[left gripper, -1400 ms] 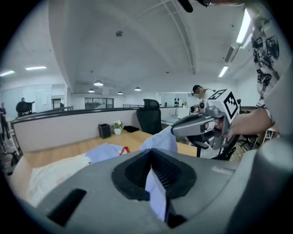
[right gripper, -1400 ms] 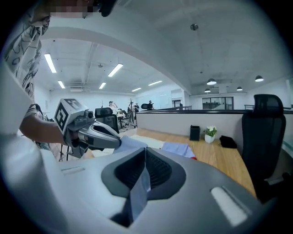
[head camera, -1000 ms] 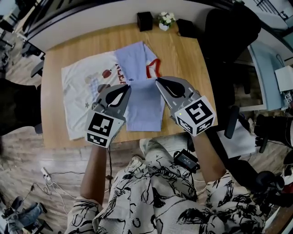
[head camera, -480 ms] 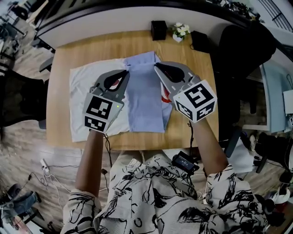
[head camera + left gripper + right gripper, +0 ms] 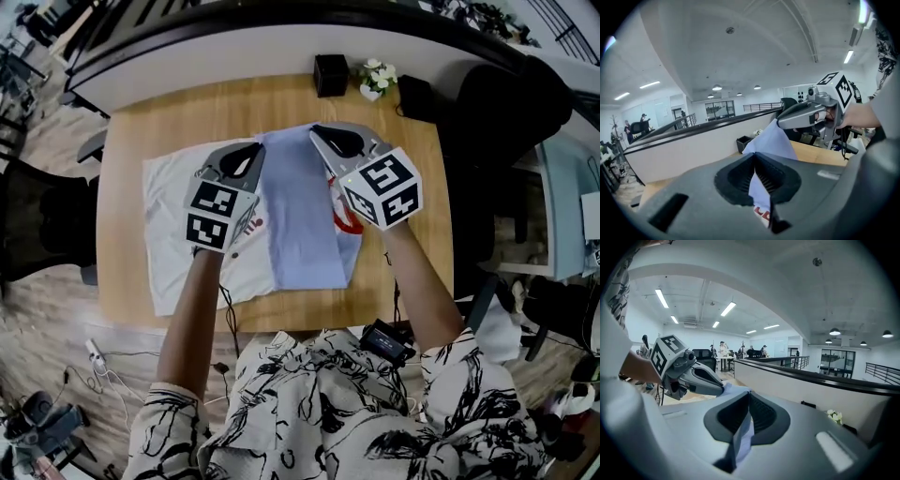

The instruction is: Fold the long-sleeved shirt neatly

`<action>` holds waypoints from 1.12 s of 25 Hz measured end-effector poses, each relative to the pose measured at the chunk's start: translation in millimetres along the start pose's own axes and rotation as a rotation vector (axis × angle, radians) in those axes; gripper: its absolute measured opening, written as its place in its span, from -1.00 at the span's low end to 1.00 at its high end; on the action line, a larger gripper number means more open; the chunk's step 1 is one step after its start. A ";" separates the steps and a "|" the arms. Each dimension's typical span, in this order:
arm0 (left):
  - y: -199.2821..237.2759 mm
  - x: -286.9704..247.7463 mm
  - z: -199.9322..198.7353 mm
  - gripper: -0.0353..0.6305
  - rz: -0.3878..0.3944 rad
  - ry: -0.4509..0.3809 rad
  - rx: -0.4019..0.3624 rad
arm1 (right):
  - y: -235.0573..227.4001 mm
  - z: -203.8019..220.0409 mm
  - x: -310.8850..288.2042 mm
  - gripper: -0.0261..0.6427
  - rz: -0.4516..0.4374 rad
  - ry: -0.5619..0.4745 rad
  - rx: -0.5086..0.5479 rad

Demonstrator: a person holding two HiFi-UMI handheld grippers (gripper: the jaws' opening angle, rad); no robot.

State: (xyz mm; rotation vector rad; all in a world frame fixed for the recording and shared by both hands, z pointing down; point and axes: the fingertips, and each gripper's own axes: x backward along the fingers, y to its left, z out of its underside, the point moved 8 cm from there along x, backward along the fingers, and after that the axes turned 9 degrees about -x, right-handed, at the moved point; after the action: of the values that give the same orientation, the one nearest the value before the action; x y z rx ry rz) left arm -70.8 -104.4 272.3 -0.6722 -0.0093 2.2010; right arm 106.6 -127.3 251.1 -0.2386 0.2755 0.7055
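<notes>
We now hold the shirt (image 5: pixel 305 225), clenched in left tongs (image 5: pixel 260 147) and right tongs (image 5: pixel 314 129), farther toward twelve o'clock, nearly completing this fold.

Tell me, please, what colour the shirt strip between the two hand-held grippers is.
The shirt strip is light blue, clearest in the head view.

head view looks steeply down on the table (image 5: pixel 131 169), close above the left gripper (image 5: pixel 261 146) and right gripper (image 5: pixel 315 129), left gripper view faces the right gripper, right gripper view faces the left, both apparently share the shirt (image 5: pixel 773 138) stretched between them
</notes>
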 end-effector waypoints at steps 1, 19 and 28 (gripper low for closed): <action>4.0 -9.6 7.9 -0.86 0.006 0.014 0.017 | -4.7 5.7 -8.8 -0.87 0.007 0.017 -0.005; 58.3 -175.2 135.9 -0.86 0.120 0.248 0.199 | -98.7 126.4 -159.8 -0.87 0.141 0.281 -0.092; 62.3 -211.8 172.9 -0.85 0.145 0.341 0.189 | -112.2 168.4 -198.3 -0.87 0.180 0.388 -0.086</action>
State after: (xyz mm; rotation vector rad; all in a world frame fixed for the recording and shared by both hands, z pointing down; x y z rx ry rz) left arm -84.9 -260.7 504.7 -0.9549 0.4296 2.1611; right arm 65.0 -277.8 487.5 -0.4377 0.6436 0.8482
